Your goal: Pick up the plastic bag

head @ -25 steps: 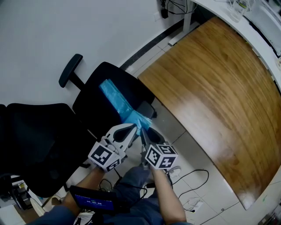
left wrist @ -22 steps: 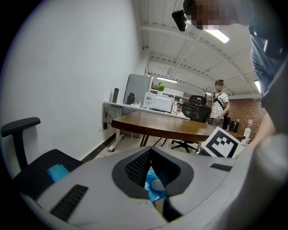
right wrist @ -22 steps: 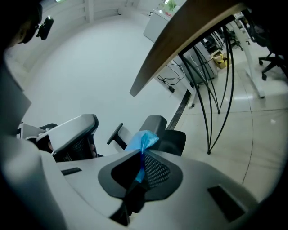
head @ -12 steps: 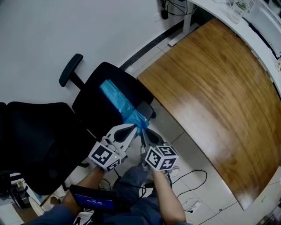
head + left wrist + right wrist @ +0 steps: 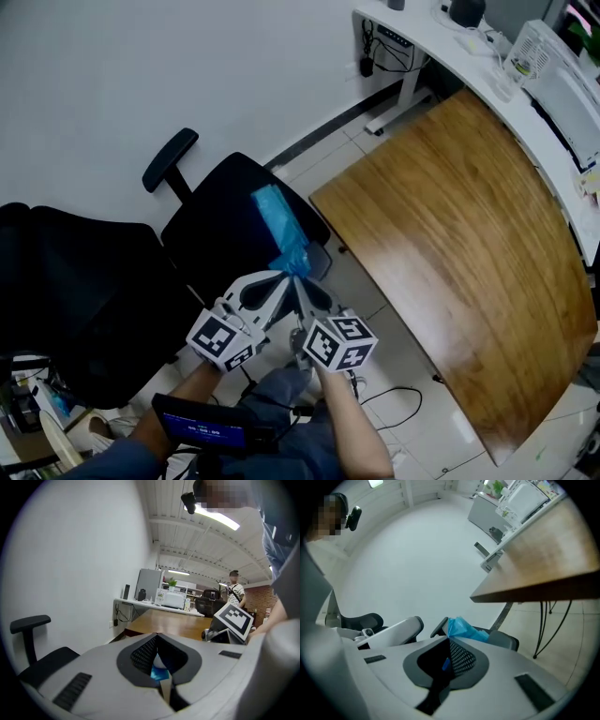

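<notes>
Bag [image 5: 278, 217] runs lengthwise ahead of left hand-held gripper [image 5: 285, 276] and right hand-held gripper [image 5: 299, 280], both clamped on its near end.

nothing readable; blue print on the small screen [image 5: 202, 433] seems blurred.

Looks like an open-plan office, going by the black office chair [image 5: 223, 217] with armrests, the curved wooden surface [image 5: 459, 234], the long white desk [image 5: 427, 28] carrying office equipment, cables [image 5: 394, 39] hanging beneath it, the tiled floor [image 5: 375, 291], and strip lights [image 5: 218, 518] under an exposed ceiling [image 5: 187, 531].
</notes>
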{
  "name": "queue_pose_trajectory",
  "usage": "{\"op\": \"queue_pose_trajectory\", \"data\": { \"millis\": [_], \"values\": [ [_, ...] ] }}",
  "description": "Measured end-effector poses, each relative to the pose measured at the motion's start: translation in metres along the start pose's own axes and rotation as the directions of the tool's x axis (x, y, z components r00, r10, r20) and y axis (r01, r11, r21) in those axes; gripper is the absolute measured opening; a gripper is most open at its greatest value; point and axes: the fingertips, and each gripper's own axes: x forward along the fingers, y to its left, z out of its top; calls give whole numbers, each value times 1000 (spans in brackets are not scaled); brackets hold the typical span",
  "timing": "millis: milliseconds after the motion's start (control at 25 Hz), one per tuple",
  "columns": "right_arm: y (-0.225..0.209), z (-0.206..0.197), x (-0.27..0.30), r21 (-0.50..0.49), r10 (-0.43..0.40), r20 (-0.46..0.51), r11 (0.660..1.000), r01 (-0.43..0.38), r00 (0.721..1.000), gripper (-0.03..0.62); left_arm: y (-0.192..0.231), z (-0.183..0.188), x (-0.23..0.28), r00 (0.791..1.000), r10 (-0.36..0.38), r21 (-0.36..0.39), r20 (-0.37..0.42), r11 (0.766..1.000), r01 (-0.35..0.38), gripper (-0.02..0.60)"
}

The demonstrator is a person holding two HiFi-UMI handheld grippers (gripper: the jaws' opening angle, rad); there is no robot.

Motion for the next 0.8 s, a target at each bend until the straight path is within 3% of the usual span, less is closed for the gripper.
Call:
{"op": "queue_pose_trajectory", "data": {
  "millis": [400, 800],
  "values": [
    [73, 79, 35, -220, 76, -50, 972, -86, 996, 0, 40, 79, -17, 986, 91, -36, 143, 996, -86, 8],
    [123, 181, 53, -481, 79, -36, 873, -87, 996, 0, 61, 165, -8, 951, 71, -22, 300, 997, -67, 8]
  ]
}}
